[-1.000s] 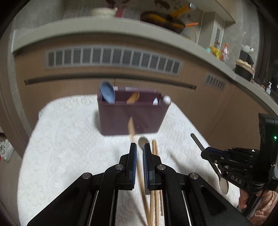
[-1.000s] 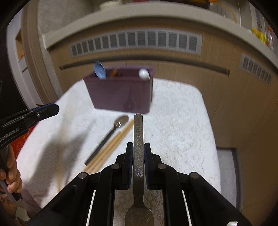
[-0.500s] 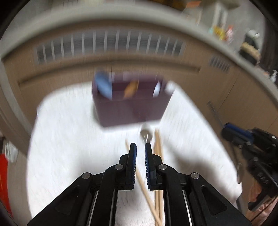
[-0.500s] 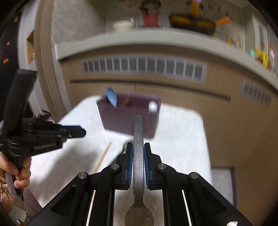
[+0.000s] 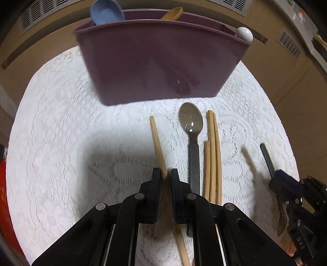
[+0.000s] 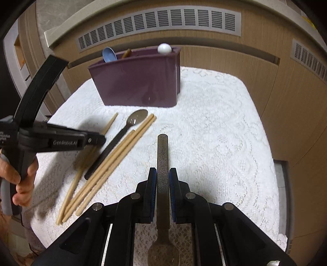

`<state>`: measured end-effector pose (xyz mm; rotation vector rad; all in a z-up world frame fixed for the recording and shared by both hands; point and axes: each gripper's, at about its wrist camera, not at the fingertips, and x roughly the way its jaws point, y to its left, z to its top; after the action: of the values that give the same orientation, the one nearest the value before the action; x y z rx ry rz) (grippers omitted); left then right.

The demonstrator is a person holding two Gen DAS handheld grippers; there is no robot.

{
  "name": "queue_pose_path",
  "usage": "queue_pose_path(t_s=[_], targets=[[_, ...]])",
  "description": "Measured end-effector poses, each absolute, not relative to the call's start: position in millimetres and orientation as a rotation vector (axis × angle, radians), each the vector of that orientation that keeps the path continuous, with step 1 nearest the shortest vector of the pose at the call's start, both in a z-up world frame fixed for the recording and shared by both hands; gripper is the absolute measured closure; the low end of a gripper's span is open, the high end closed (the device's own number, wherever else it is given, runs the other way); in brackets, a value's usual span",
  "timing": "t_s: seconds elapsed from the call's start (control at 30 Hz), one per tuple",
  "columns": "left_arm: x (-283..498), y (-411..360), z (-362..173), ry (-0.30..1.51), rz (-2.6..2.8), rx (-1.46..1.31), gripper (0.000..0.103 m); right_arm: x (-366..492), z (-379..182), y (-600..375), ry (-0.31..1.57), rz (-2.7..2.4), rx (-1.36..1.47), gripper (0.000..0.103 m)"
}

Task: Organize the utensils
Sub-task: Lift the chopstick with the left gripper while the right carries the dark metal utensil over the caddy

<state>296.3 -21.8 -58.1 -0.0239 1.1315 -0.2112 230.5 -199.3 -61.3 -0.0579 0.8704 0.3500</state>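
Observation:
A purple utensil holder stands at the far side of the white lace cloth, also in the right wrist view. It holds a blue spoon, a wooden utensil and a white knob-ended one. My left gripper is shut on a single wooden chopstick that points toward the holder. A grey spoon and several chopsticks lie just to its right. My right gripper is shut on a dark-handled metal spoon, handle forward, above the cloth.
The white lace cloth covers a small table with edges close on all sides. Wooden cabinets with vents stand behind it. The left gripper body and hand show at the left of the right wrist view.
My left gripper has come down and forward over the cloth and closed on the single chopstick. My right gripper still holds the spoon and sits lower than half a second ago.

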Motion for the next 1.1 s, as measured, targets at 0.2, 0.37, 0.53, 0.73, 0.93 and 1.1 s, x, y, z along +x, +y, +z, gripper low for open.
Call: queue_pose_path(t_s=[0.2,0.37,0.53,0.73,0.93,1.1], targets=[[309,-24,-59,1.121,-0.239,-0.006,0.090,238,-62,-197,0.893,0.361,-0.038,0.091],[304,-32,-61,1.044,-0.228,0.064,0.091,253,-66,-183,0.923,0.354,-0.072,0.083],[293,-31,-63,0.996,-0.229,0.083,0.093,259,-73,-174,0.940,0.322,-0.121,0.074],[265,-16,-59,0.933,-0.231,0.047,0.095,261,-78,-177,0.948,0.312,-0.127,0.092],[238,-8,-42,0.823,-0.228,0.019,0.096,243,-64,-179,0.897,0.322,-0.140,0.092],[216,0,-14,0.722,-0.220,-0.014,0.096,222,-38,-188,0.833,0.336,-0.099,0.092]])
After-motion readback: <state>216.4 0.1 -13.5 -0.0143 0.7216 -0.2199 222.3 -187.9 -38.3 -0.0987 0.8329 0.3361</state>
